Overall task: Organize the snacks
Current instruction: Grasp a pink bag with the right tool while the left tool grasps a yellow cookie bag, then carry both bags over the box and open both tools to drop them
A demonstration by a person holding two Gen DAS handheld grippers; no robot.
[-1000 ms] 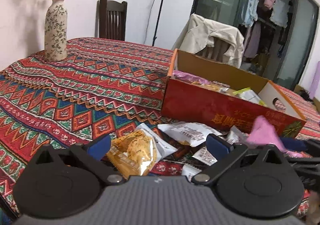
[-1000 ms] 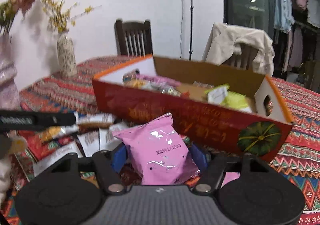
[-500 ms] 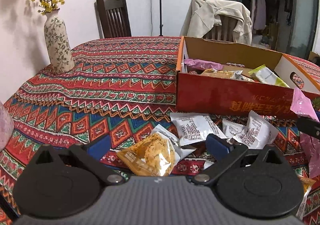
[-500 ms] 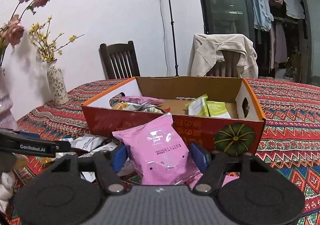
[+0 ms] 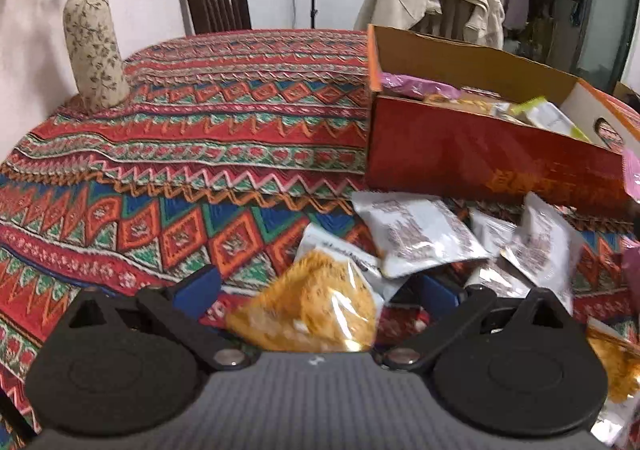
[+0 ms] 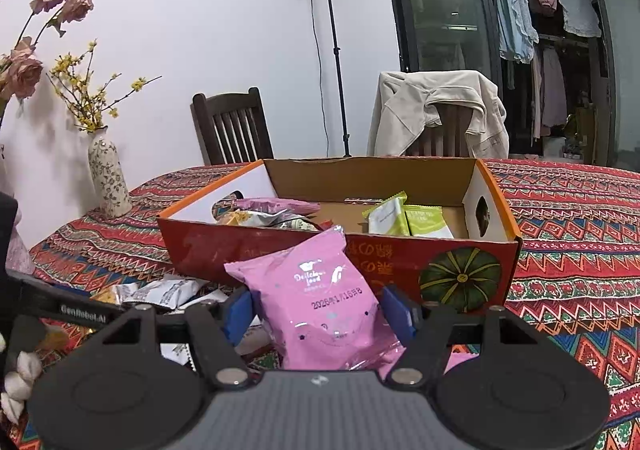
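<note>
A red cardboard box (image 5: pixel 480 153) (image 6: pixel 224 250) stands on the patterned tablecloth and holds pink, yellow and green snack packets (image 6: pixel 404 215). My right gripper (image 6: pixel 318 308) is shut on a pink snack packet (image 6: pixel 316 302) and holds it upright just in front of the box's near wall. My left gripper (image 5: pixel 316 288) is open, low over the table, with a yellow snack packet (image 5: pixel 316 308) lying between its fingers. Several white packets (image 5: pixel 416 236) lie loose in front of the box.
A floral vase (image 5: pixel 94 49) with yellow flowers stands at the table's far left. Two chairs (image 6: pixel 232 125), one draped with a beige jacket (image 6: pixel 436 109), stand behind the table. A light stand (image 6: pixel 332 49) is by the wall. Another yellow packet (image 5: pixel 612 370) lies at the right.
My left gripper has moved forward and down, so the yellow packet now sits between its fingers. My right gripper has lifted the pink packet and now looks down into the box.
</note>
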